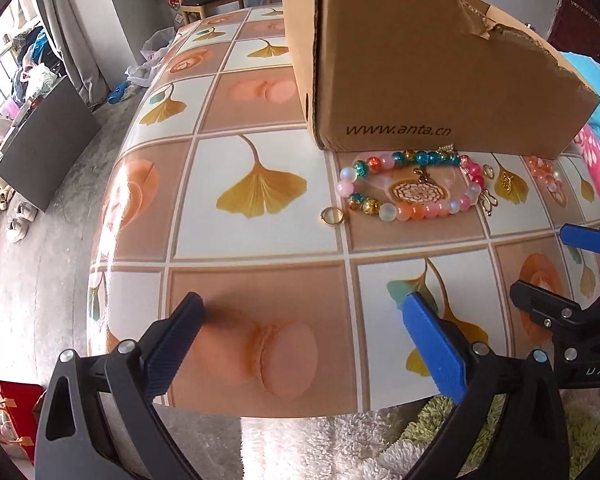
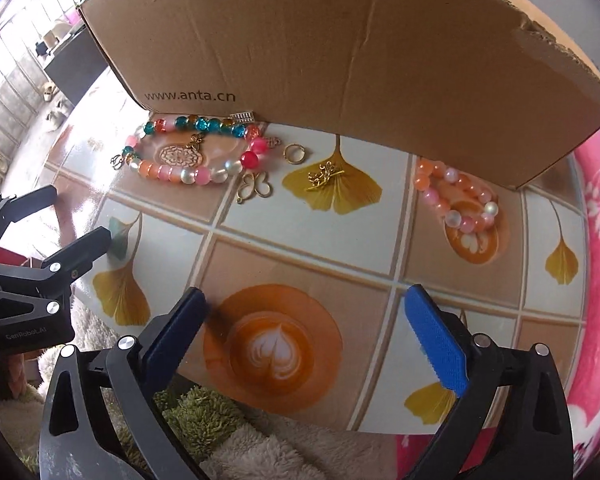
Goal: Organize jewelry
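Observation:
A multicolour bead bracelet (image 1: 414, 184) (image 2: 188, 152) lies on the patterned table in front of a cardboard box (image 1: 432, 60) (image 2: 340, 48). A gold ring (image 1: 331, 215) lies left of it; another ring (image 2: 295, 153), a butterfly charm (image 2: 256, 187) and a gold bar charm (image 2: 325, 175) lie right of it. A pink-orange bracelet (image 2: 458, 196) (image 1: 544, 172) lies further right. My left gripper (image 1: 304, 312) is open and empty above the table's near edge. My right gripper (image 2: 306, 304) is open and empty, also near the front edge.
The box stands close behind the jewelry. A small silver clasp (image 2: 242, 117) lies against the box. A fluffy rug (image 1: 340, 448) lies below the table's front edge. A pink blanket (image 2: 596, 240) is at the right. The other gripper shows at each view's side (image 1: 560, 276) (image 2: 56, 232).

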A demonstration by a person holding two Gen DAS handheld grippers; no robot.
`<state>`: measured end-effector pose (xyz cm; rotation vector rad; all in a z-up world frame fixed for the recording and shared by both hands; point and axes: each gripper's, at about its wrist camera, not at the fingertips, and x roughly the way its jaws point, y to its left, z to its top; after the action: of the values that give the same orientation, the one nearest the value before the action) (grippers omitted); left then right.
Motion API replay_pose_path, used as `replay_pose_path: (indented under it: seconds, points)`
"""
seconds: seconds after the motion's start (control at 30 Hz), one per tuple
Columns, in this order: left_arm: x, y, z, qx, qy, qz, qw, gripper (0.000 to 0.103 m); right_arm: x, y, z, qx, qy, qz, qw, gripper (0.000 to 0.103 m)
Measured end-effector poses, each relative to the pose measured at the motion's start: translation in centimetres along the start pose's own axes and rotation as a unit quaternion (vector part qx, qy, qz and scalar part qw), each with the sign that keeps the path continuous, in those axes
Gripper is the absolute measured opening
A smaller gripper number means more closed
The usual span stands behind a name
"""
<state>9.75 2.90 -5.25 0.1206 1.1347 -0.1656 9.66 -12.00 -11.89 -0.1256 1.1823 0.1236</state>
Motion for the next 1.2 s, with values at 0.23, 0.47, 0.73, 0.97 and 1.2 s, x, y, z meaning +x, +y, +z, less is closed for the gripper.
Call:
replay_pose_path:
  seconds: [0.23,0.47,0.73,0.97,1.2]
  points:
    - [0.1,-0.1,0.2,0.0,0.007,0.004,1.0,0.099,-0.1,0.1,0.4,0.006,0.0,0.0,1.0,0.095]
    - [0.2,0.0,0.2,0.0,0.006,-0.002,1.0,0.099,0.4,-0.9,-0.4,0.013,-0.004,-0.002,1.0,0.095]
    - [0.3,0.1,0.1,0.005,0.001,-0.004,1.0,0.099,0.5,-1.0,-1.2,0.016,-0.016,-0.001,1.0,0.095]
    - [0.1,0.0,-0.1,0.007,-0.003,-0.005,1.0,0.099,0.1,-0.8,-1.3,0.013,-0.015,-0.003,1.0,0.095]
    - [0.1,0.0,-0.1,0.007,-0.006,-0.006,0.9999,0.099,0.0,-0.7,-1.5,0.012,-0.018,-0.003,1.0,0.095]
